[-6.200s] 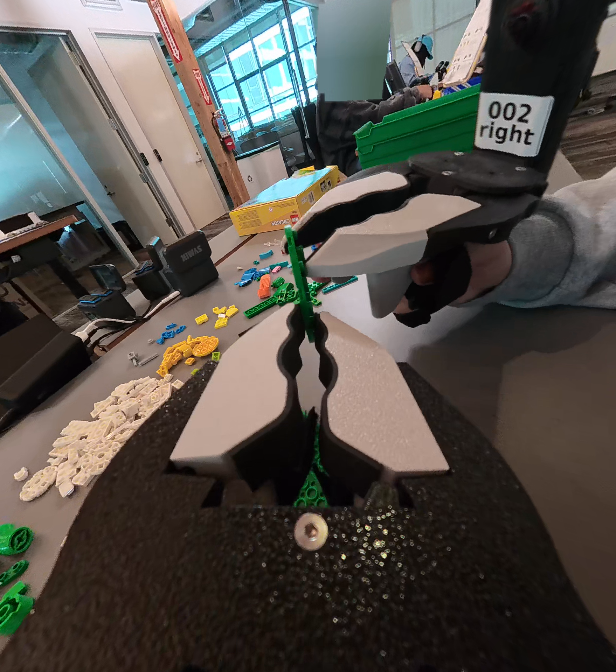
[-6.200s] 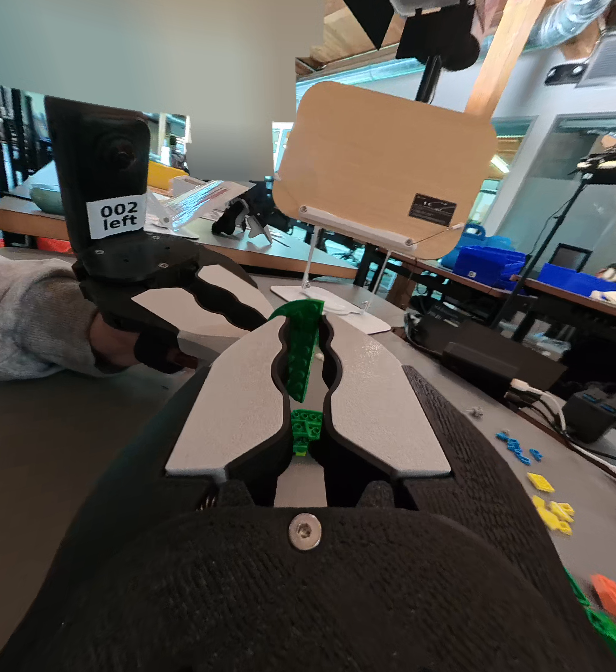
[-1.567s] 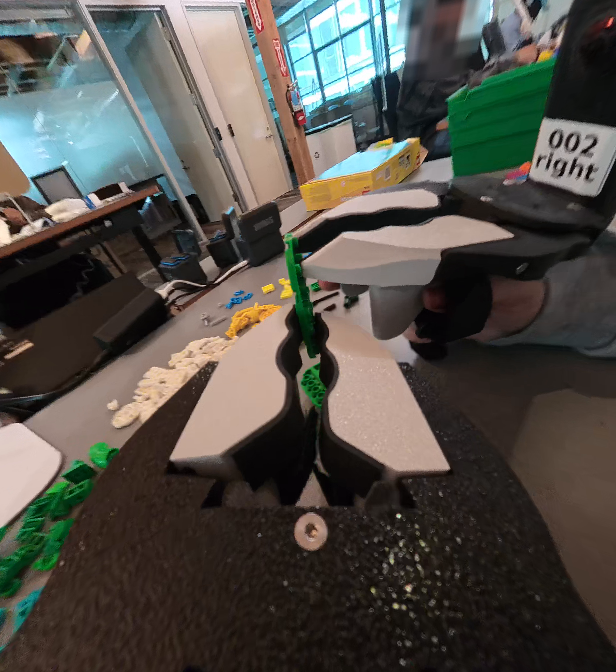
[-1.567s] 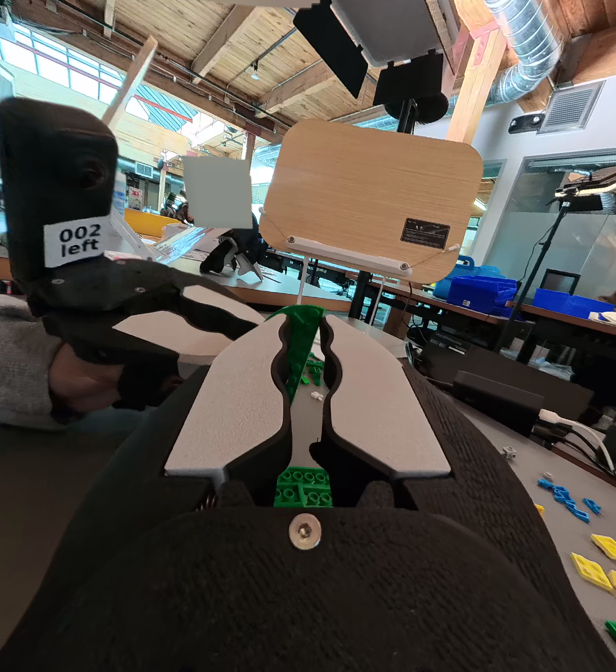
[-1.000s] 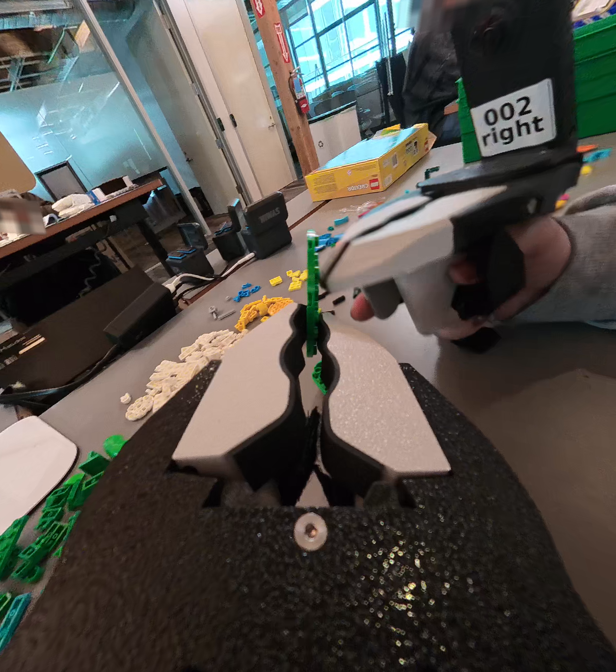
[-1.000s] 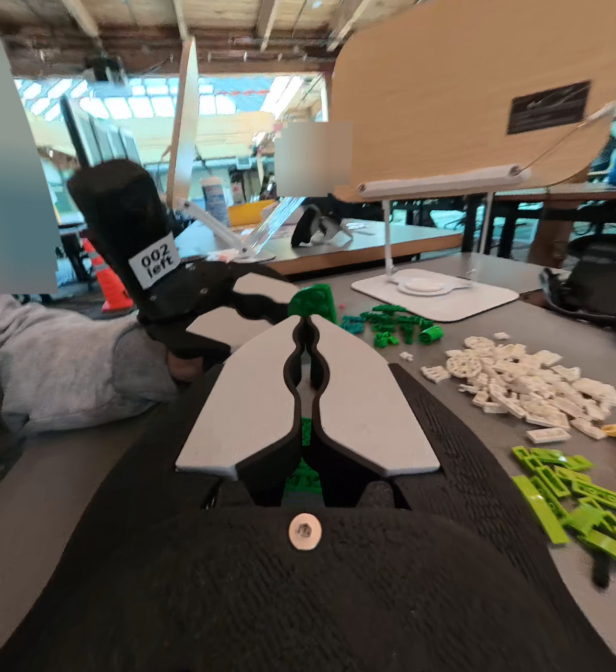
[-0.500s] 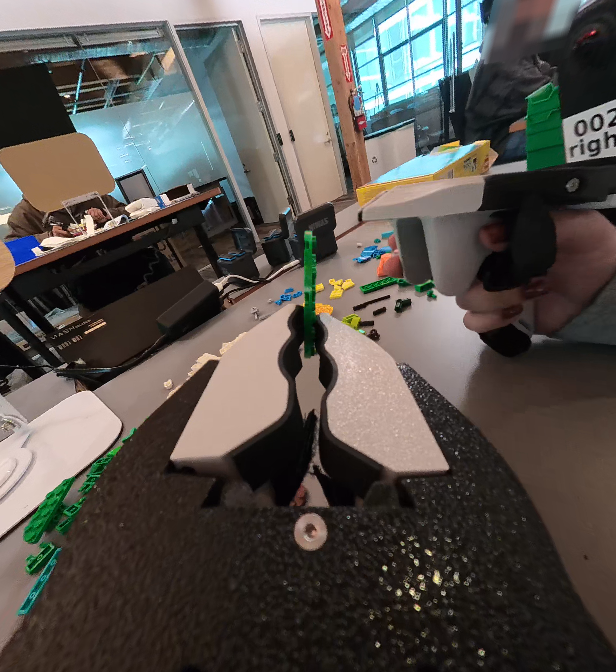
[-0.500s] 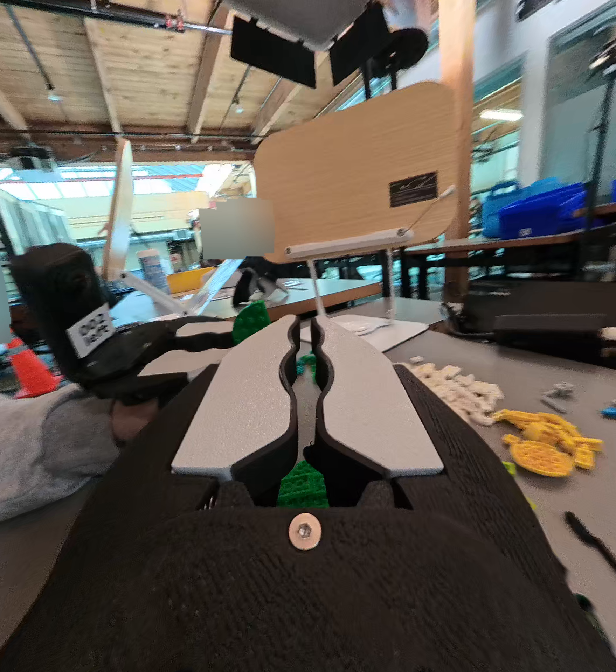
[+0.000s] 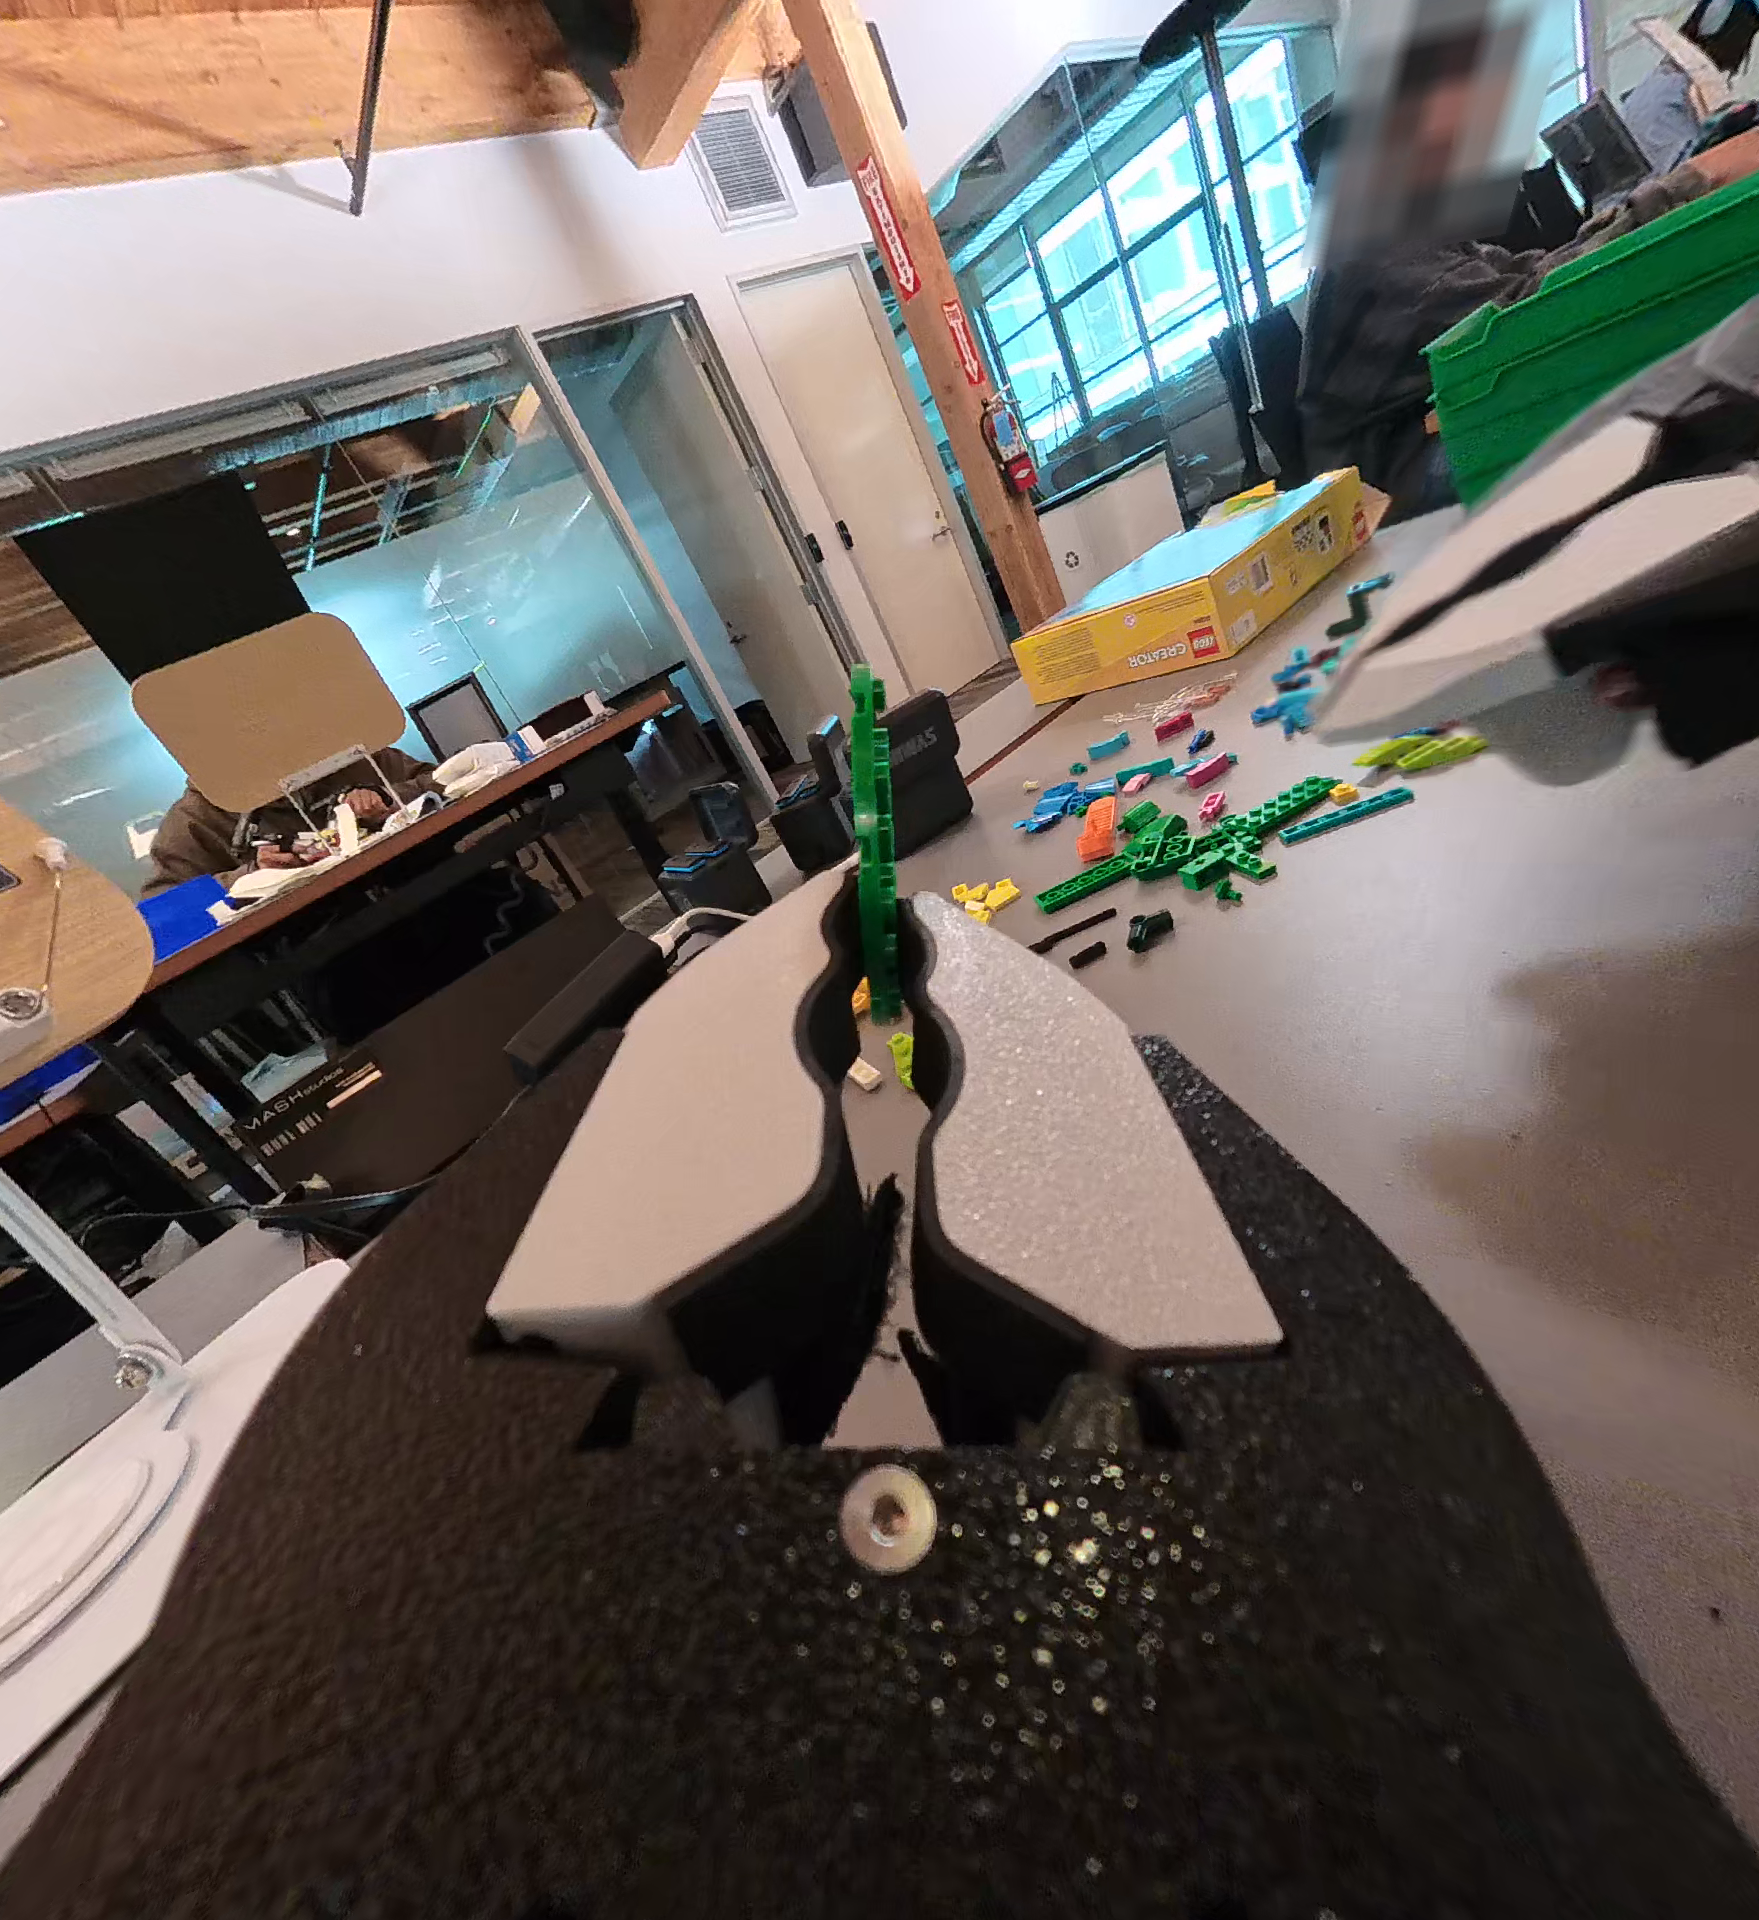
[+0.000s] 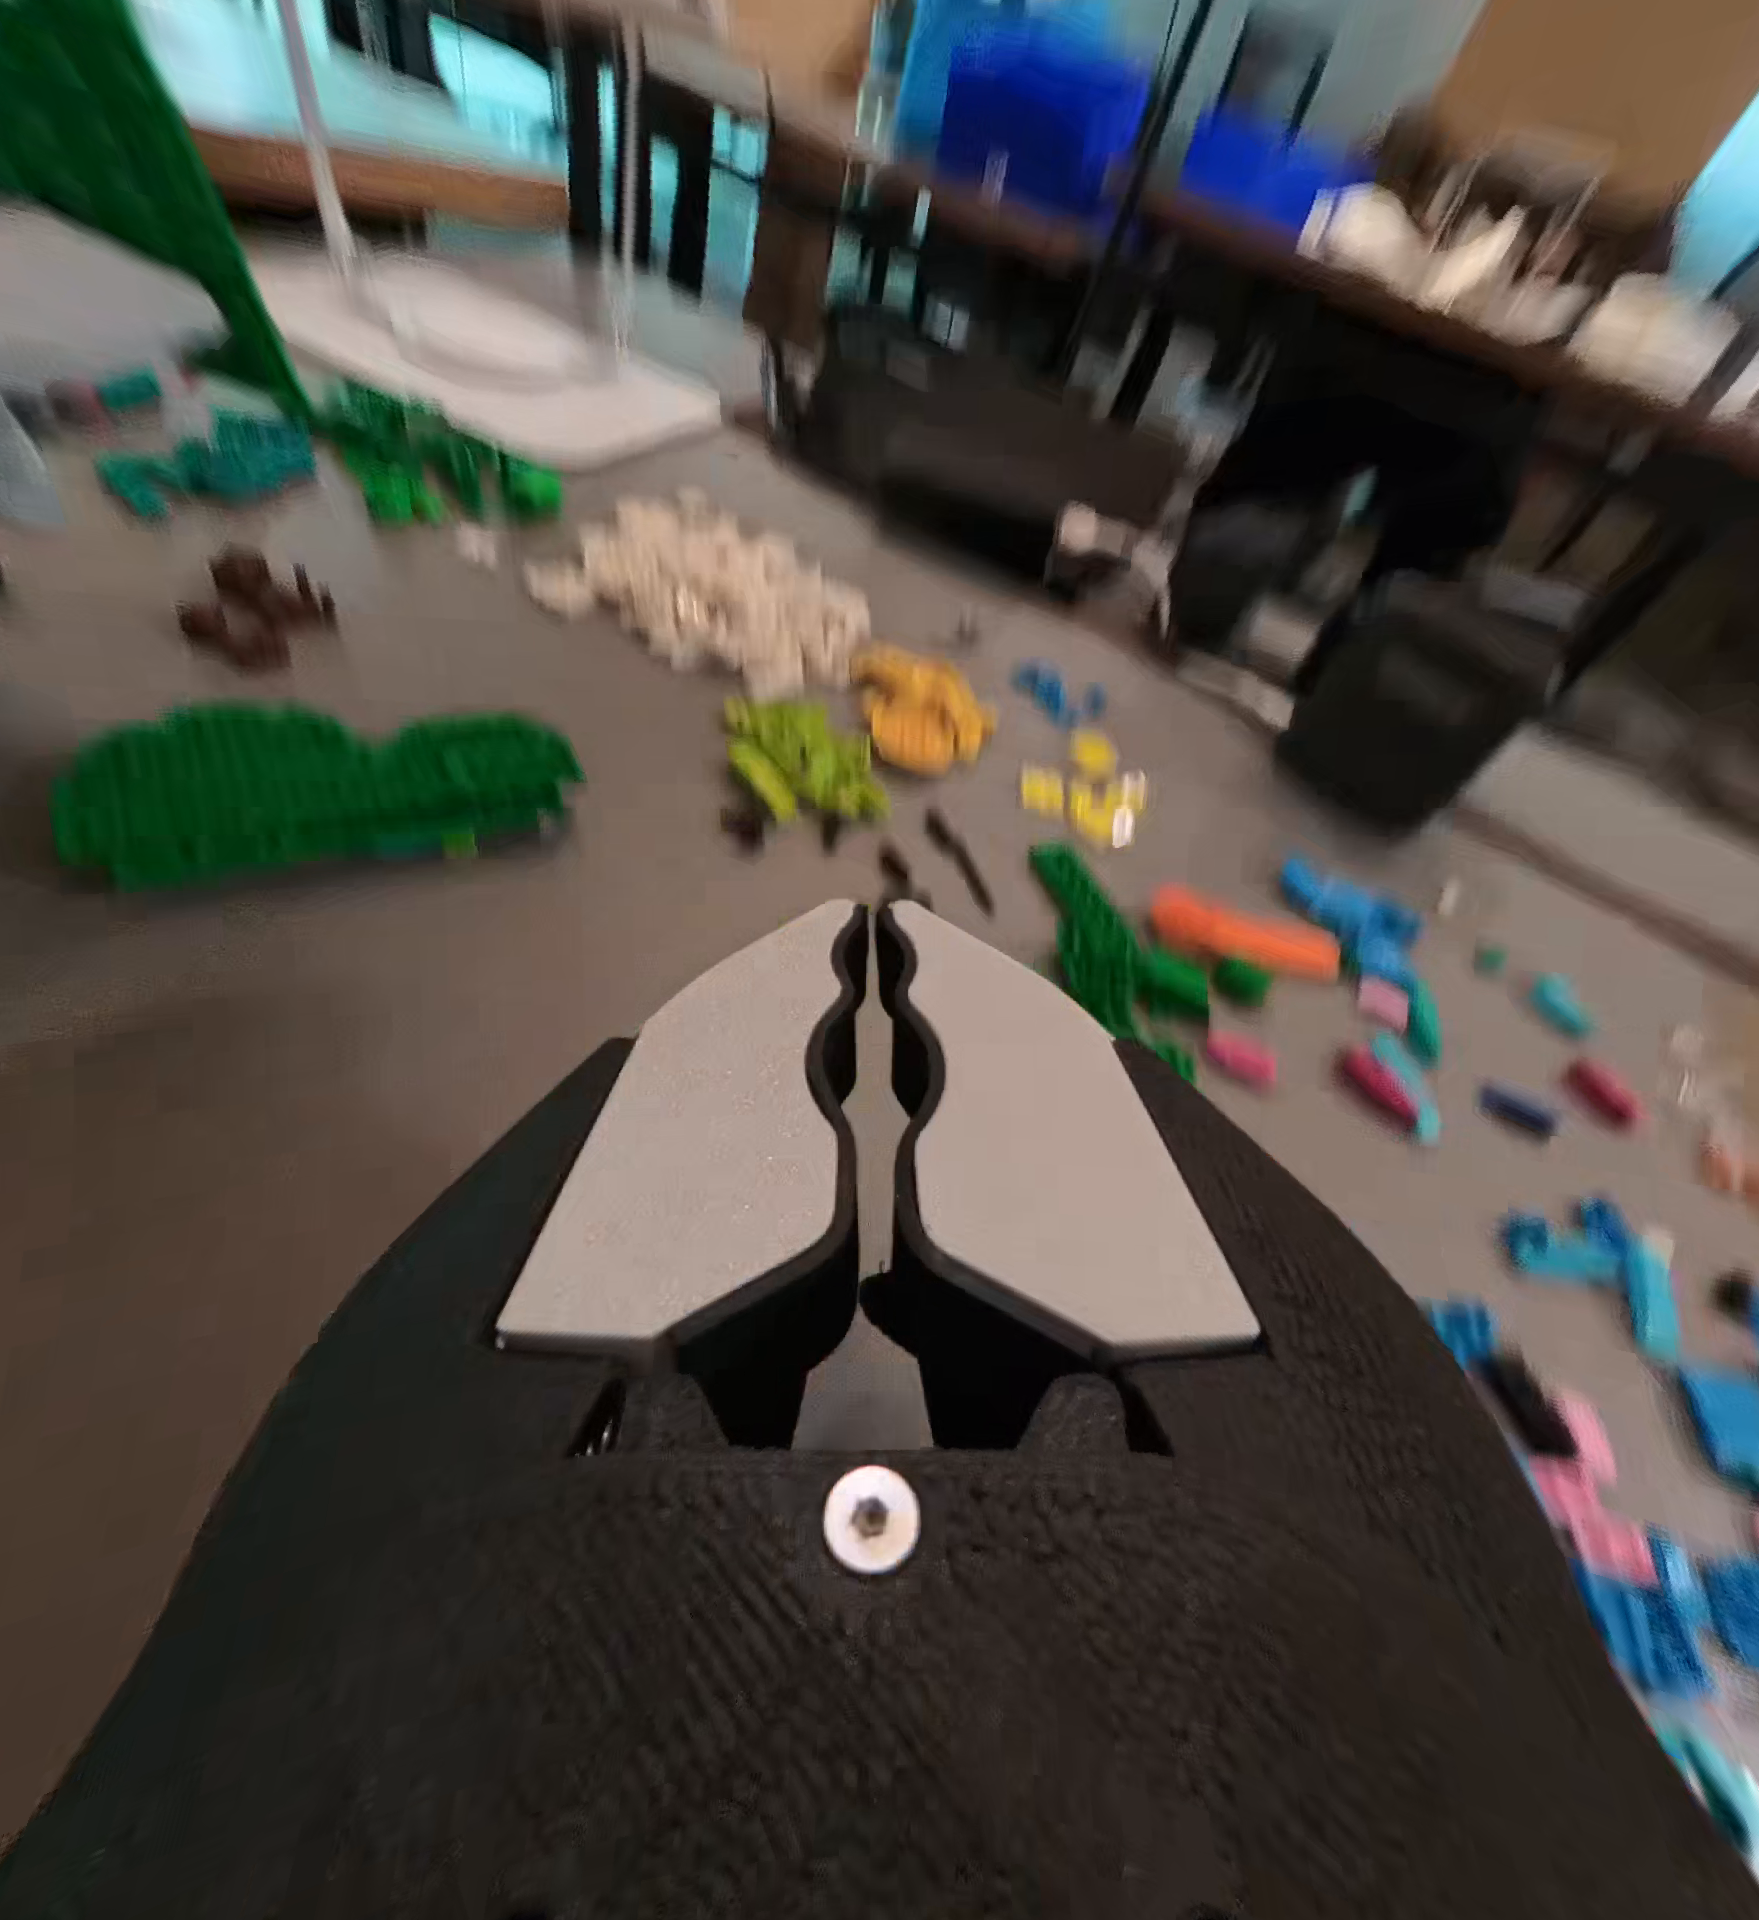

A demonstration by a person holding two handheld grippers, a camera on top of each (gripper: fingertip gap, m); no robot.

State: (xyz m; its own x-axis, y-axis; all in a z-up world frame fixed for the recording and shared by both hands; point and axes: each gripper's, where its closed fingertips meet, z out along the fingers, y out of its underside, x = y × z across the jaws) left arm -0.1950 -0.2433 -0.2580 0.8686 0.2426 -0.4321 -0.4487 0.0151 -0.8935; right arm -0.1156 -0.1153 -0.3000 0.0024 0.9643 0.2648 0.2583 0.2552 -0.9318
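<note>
**Green plate clamped on edge in the left gripper; right gripper closed on nothing**

A thin green brick plate point(image 9: 875, 831) is held upright between the tips of the left gripper point(image 9: 880, 914), with both pads pressed against its lower part and most of its length standing free above the fingertips. The plate is carried above the grey table point(image 9: 1426, 1091), clear of the loose pieces below.

The right gripper point(image 10: 872, 914) is seen with its fingertips brought together and nothing between them. It is poised above the table, nearest to a few small black pins point(image 10: 942, 847) and a dark green plate point(image 10: 1093, 935) lying just ahead and to the right. The right wrist view is heavily blurred, so finer detail there cannot be read. In the left wrist view the right gripper point(image 9: 1374, 675) appears at the upper right, well apart from the held plate.

Sorted heaps are spread around: white pieces point(image 10: 709, 592), lime pieces point(image 10: 802, 758), yellow-orange pieces point(image 10: 916, 707), and a flat green assembly point(image 10: 303, 779) to the left. A yellow box point(image 9: 1197, 613) lies farther off.

The main risk is judged to be the held plate: it is gripped only near one end, so it could be levered out of line or slipped loose by a knock. The heaps could also be scattered by a low sweep of the closed fingertips.
</note>
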